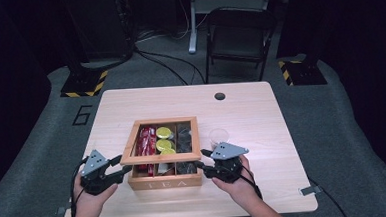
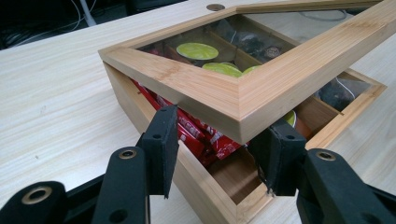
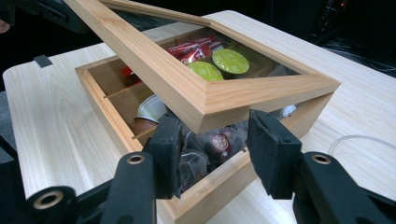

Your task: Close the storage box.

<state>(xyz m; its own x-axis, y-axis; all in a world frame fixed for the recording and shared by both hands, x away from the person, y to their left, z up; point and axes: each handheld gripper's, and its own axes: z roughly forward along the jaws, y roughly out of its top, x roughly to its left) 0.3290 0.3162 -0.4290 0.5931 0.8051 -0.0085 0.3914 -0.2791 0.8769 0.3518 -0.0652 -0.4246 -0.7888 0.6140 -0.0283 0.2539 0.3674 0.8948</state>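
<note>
Pale wood covers the one table point(image 1: 251, 115), and on it sits one wooden tea box point(image 1: 165, 182) with a single glass-paned lid point(image 1: 161, 140) raised off its front edge. Two hand-held grippers work it from the person's side. The left gripper point(image 1: 118, 168) is at the lid's front left corner, the right gripper point(image 1: 202, 159) at its front right corner.

In the left gripper view the corner of the lid point(image 2: 243, 100) lies between the two black jaws and above them; the jaws stand partly apart, one outside the box wall, one over the open compartment. Whether the pads press the wood I cannot tell. The right gripper view gives the same picture — the lid corner point(image 3: 210, 100) pokes out over the gap between half-open jaws, contact unclear.

Inside the box: several red packets point(image 2: 196, 130) in the left compartment, three green-topped capsules point(image 1: 163, 139) in the middle one — two clear in the right gripper view point(image 3: 219, 65) — and dark tea bags point(image 3: 210, 147) on the right. One clear plastic cup point(image 1: 218, 136) stands just beside the box.
</note>
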